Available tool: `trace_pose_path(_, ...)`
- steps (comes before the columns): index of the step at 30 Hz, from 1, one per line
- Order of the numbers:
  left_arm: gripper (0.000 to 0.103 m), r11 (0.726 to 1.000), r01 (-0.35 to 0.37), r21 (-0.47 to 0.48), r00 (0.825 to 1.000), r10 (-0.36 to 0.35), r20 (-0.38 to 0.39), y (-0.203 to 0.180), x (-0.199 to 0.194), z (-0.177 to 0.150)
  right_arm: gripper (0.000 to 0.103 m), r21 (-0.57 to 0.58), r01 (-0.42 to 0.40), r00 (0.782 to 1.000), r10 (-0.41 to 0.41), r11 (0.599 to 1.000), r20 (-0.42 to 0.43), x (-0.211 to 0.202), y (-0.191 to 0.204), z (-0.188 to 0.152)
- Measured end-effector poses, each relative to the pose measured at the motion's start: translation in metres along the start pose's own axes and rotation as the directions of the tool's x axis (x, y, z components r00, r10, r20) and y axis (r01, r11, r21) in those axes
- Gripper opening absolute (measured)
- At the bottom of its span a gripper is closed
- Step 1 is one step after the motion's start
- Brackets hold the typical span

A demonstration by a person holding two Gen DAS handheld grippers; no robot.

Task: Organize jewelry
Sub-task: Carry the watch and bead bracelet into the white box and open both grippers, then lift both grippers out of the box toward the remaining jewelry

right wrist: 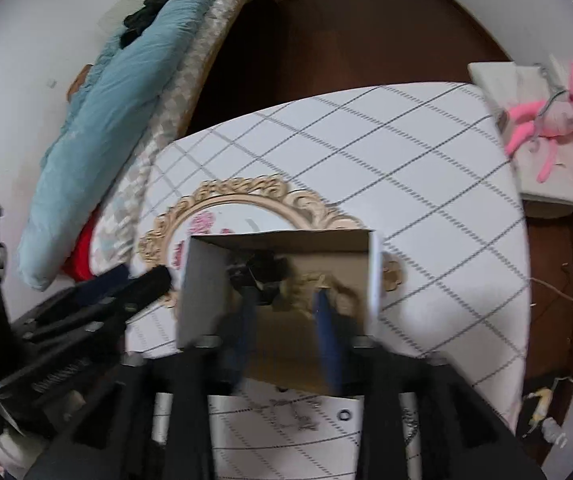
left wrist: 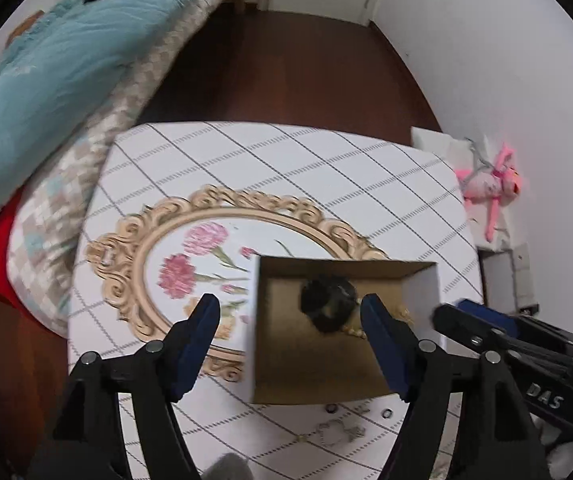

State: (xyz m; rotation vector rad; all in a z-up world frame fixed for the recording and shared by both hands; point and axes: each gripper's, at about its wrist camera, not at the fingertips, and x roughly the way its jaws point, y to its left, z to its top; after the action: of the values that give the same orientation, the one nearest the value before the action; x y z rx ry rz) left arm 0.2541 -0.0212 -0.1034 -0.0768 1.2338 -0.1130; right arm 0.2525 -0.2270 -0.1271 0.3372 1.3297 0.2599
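Over the counter (left wrist: 326, 168) | both grippers — left gripper (left wrist: 290, 320), right gripper (right wrist: 286, 308) — jaws apart, empty | box (left wrist: 422, 292) open for sorting, holds dark piece (left wrist: 328, 304), beads (left wrist: 352, 332) | 2 rings (left wrist: 387, 413), chain (left wrist: 336, 434) loose before it — likely next.

Left gripper (left wrist: 290, 332) and right gripper (right wrist: 286, 328) point steeply down, jaws parted, empty.

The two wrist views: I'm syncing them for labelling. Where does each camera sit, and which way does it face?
Left wrist: on the left gripper, looking steeply down at the open box on the table; its own open fingers show, with the right gripper entering at the right edge.
Right wrist: on the right gripper, looking down into the box; its own blurred open fingers show, with the left gripper at the left.
Shared: box, table, bed, pink toy.
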Motion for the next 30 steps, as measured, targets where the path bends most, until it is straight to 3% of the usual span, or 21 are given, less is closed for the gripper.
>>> trace_pose_path(2, 0.073, 0.999, -0.046, 0.001, 0.999, 0.046, 0.008, 0.005, 0.0, -0.003, 0.055, -0.012, 0.052, 0.999, -0.052, 0.999, 0.015, -0.003, -0.001, -0.003)
trace_pose_path(4, 0.076, 0.998, -0.064, -0.001, 0.998, 0.064, 0.016, 0.01, 0.002, -0.009, 0.063, -0.055, 0.159, 0.987, -0.157, 0.986, 0.042, -0.004, 0.003, -0.009)
trace_pose_path(5, 0.083, 0.997, -0.076, 0.0, 0.997, 0.076, 0.025, 0.012, 0.003, -0.013, 0.069, -0.068, 0.204, 0.978, -0.201, 0.977, 0.05, -0.003, 0.004, -0.012)
trace_pose_path(7, 0.099, 0.995, -0.097, 0.007, 0.995, 0.096, 0.034, 0.016, 0.006, -0.02, 0.092, -0.082, 0.309, 0.951, -0.304, 0.948, 0.063, 0.002, 0.005, -0.021)
trace_pose_path(10, 0.103, 0.993, -0.118, 0.019, 0.993, 0.117, 0.027, 0.019, 0.013, -0.031, 0.098, -0.09, 0.404, 0.914, -0.399, 0.91, 0.07, 0.01, 0.002, -0.03)
trace_pose_path(14, 0.103, 0.988, -0.147, 0.044, 0.989, 0.146, 0.018, 0.018, 0.022, -0.044, 0.101, -0.095, 0.449, 0.894, -0.445, 0.889, 0.059, 0.023, -0.003, -0.042)
trace_pose_path(21, 0.103, 0.986, -0.155, 0.059, 0.988, 0.155, 0.015, 0.011, 0.025, -0.056, 0.101, -0.083, 0.461, 0.887, -0.457, 0.884, 0.062, 0.026, -0.004, -0.053)
trace_pose_path(30, 0.103, 0.988, -0.149, 0.047, 0.987, 0.146, 0.061, 0.004, 0.0, -0.062, 0.101, -0.055, 0.474, 0.875, -0.463, 0.879, 0.144, -0.011, 0.007, -0.063)
